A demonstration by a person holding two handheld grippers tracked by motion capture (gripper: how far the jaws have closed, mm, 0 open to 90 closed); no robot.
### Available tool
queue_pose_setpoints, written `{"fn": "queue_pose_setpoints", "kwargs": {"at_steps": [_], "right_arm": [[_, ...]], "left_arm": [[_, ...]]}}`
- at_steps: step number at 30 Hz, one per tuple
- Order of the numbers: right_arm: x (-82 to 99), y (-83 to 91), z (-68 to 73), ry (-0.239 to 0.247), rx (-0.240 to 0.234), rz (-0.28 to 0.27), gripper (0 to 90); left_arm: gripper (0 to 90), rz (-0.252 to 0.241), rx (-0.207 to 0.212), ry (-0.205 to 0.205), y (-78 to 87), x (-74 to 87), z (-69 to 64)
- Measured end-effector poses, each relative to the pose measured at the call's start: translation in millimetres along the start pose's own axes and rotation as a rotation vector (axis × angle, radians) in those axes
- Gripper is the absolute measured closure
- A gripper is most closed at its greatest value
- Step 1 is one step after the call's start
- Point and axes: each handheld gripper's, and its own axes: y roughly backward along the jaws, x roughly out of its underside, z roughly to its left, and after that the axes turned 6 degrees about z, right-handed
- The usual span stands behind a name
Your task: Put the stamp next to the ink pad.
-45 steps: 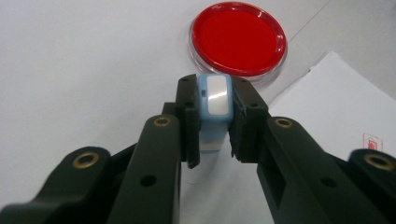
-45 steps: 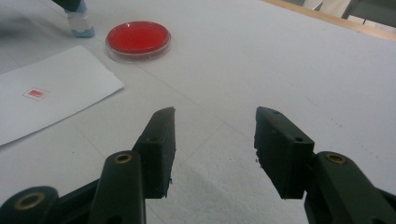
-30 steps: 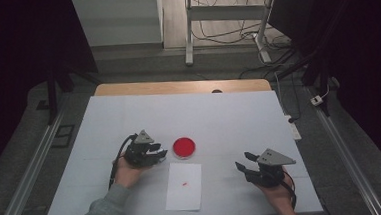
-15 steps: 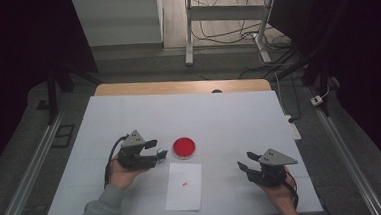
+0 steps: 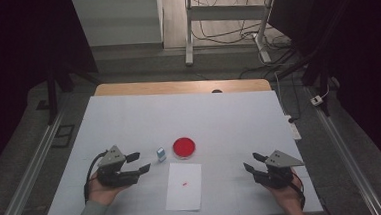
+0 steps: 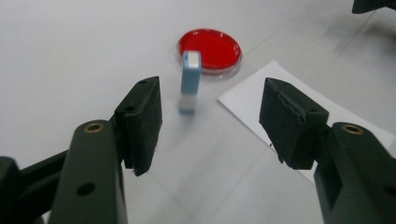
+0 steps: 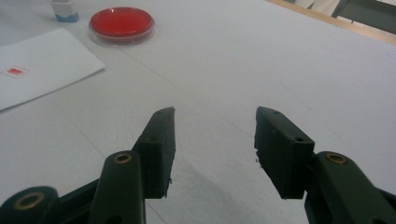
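A small blue and white block [image 5: 161, 154] stands upright on the white table, just left of a red round dish [image 5: 185, 146]. My left gripper [image 5: 140, 161] is to the left of the block and apart from it. Its jaws have just opened wider and nothing is between them. In the left gripper view the block [image 6: 190, 79] stands beyond the open left gripper [image 6: 210, 126], with the dish [image 6: 210, 46] behind it. My right gripper [image 5: 251, 162] rests open and empty at the front right. The right gripper view shows the right gripper [image 7: 215, 149] over bare table.
A white paper sheet [image 5: 184, 185] with a tiny red mark [image 7: 15, 71] lies near the front edge between the hands. The white table [image 5: 219, 116] ends in a wooden strip at the back. Table legs and cables sit on the floor beyond.
My left gripper has drawn back to the left, away from the dish, with its jaws wider. The small block now stands free beside the dish. The right hand has stayed put.
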Motion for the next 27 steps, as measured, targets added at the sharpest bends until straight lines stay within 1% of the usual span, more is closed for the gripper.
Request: {"fn": "queue_pose_setpoints", "kwargs": {"at_steps": [3, 5, 11, 23, 27], "right_arm": [[3.8, 0.4, -3.9, 0.008, 0.007, 0.007, 47.6], [6.2, 1.2, -6.4, -0.001, 0.015, 0.013, 47.6], [11.2, 3.1, -11.3, -0.004, 0.012, 0.014, 47.6], [14.8, 5.6, -13.4, -0.003, 0.006, 0.013, 47.6], [14.2, 5.1, -12.2, 0.005, 0.009, 0.014, 47.6]], "left_arm": [[39.5, 0.008, 0.004, -0.003, 6.1, 8.4, -2.4], [39.4, 0.014, 0.008, -0.004, 8.9, 13.1, -3.3], [39.5, 0.029, 0.013, -0.002, 12.8, 23.5, -3.9], [39.5, 0.041, 0.01, 0.0, 10.5, 24.9, -2.4], [39.5, 0.043, 0.013, 0.0, 9.8, 24.6, -2.8]]}}
